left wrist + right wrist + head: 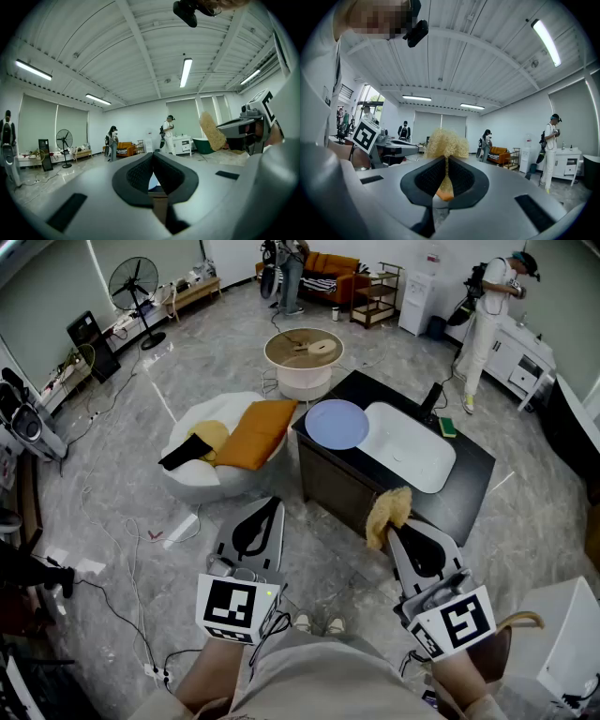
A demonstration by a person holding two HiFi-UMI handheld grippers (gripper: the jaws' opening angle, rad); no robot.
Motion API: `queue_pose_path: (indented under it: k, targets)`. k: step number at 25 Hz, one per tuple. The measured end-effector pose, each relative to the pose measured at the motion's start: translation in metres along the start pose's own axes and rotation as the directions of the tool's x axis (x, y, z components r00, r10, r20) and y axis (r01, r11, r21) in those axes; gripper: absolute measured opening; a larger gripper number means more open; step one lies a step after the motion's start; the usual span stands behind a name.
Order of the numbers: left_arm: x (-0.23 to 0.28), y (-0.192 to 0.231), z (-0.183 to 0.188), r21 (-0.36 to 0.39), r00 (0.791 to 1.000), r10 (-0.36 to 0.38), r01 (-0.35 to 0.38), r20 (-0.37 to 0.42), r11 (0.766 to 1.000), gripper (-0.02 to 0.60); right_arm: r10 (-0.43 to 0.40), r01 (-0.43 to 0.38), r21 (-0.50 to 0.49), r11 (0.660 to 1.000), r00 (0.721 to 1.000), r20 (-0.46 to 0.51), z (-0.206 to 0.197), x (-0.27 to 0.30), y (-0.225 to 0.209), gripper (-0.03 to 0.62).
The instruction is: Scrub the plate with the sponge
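Observation:
A light blue plate (336,424) lies on the dark counter (469,486), left of the white sink basin (409,448). My right gripper (395,527) hovers over the counter's near edge, shut on a yellow fibrous sponge (388,512). In the right gripper view the sponge (446,142) sticks up from between the closed jaws. My left gripper (273,505) hangs over the floor in front of the counter, shut with nothing in it. The left gripper view looks upward, and the sponge (212,131) and right gripper (247,129) show at its right.
A small green sponge (447,427) and a dark faucet (430,398) sit at the counter's far side. A white beanbag with an orange cushion (257,433) stands to the left, a round wooden table (303,352) behind. Cables run across the floor. Several people stand at the back.

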State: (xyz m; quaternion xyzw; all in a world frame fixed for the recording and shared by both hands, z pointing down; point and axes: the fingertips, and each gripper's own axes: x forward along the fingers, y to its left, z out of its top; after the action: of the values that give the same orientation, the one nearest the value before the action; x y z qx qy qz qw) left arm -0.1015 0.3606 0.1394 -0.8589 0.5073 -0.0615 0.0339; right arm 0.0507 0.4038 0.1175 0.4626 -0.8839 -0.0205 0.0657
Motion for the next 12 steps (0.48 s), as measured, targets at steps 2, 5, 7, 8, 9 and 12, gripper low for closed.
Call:
queue_pose_path:
  k: [2,5,7,8,9,12]
  targets:
    - [0.001,-0.002,0.002,0.011,1.0,0.014,-0.014,0.003,1.0,0.02,0.011,-0.011,-0.001,1.0,1.0,0.002,0.0,-0.001,-0.004,0.043]
    - [0.005,-0.01,0.004,0.01,1.0,0.011,-0.011,-0.002,1.0,0.02,0.014,-0.014,0.006,1.0,1.0,0.005,-0.001,-0.003,-0.011,0.043]
    - [0.007,-0.014,0.005,0.007,1.0,0.003,-0.003,-0.005,1.0,0.02,0.01,-0.01,0.015,1.0,1.0,0.006,-0.002,-0.006,-0.014,0.043]
    - [0.007,-0.016,0.005,0.008,1.0,0.001,-0.001,-0.007,1.0,0.02,0.009,-0.009,0.02,1.0,1.0,0.005,-0.003,-0.007,-0.014,0.043]
    - [0.007,-0.018,0.004,0.013,1.0,0.0,0.0,-0.01,1.0,0.02,0.008,-0.008,0.024,1.0,1.0,0.005,-0.003,-0.008,-0.015,0.043]
    - [0.008,-0.022,0.001,0.026,1.0,0.0,0.001,-0.025,1.0,0.02,0.014,-0.014,0.035,0.999,1.0,0.001,-0.006,-0.01,-0.019,0.043]
